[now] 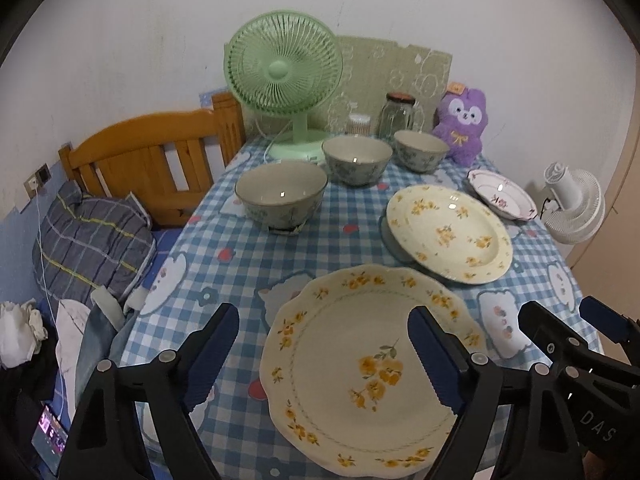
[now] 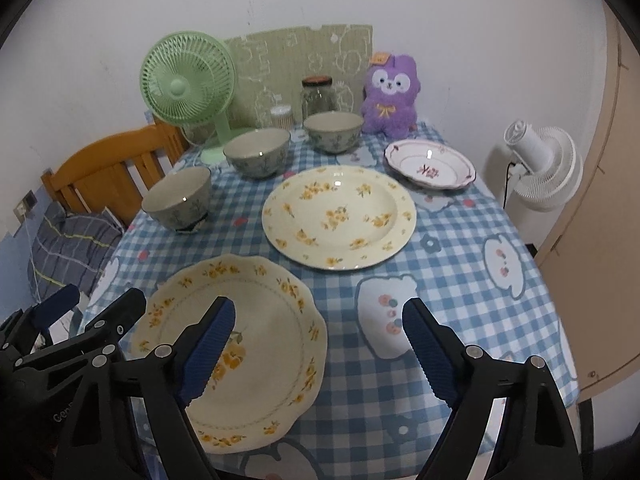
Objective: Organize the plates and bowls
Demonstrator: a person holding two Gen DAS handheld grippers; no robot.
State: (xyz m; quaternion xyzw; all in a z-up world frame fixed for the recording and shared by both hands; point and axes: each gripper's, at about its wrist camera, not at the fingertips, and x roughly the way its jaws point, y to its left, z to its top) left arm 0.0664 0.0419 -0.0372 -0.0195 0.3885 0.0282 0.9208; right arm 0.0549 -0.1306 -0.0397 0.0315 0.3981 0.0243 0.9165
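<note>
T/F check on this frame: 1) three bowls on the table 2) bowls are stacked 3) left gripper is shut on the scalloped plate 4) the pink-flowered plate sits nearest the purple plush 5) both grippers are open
1) Three bowls stand on the table: true.
2) Stacked: false, they stand apart in a row.
3) Left gripper shut on the scalloped plate: false, its jaws are open and hold nothing.
4) Pink-flowered plate nearest the purple plush: true.
5) Both open, right gripper too: true.

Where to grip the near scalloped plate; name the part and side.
Take the scalloped plate by its raised wavy rim at the near edge, coming in low from the front. It lies flat on the tablecloth, so only the rim offers the fingers a hold.
</note>
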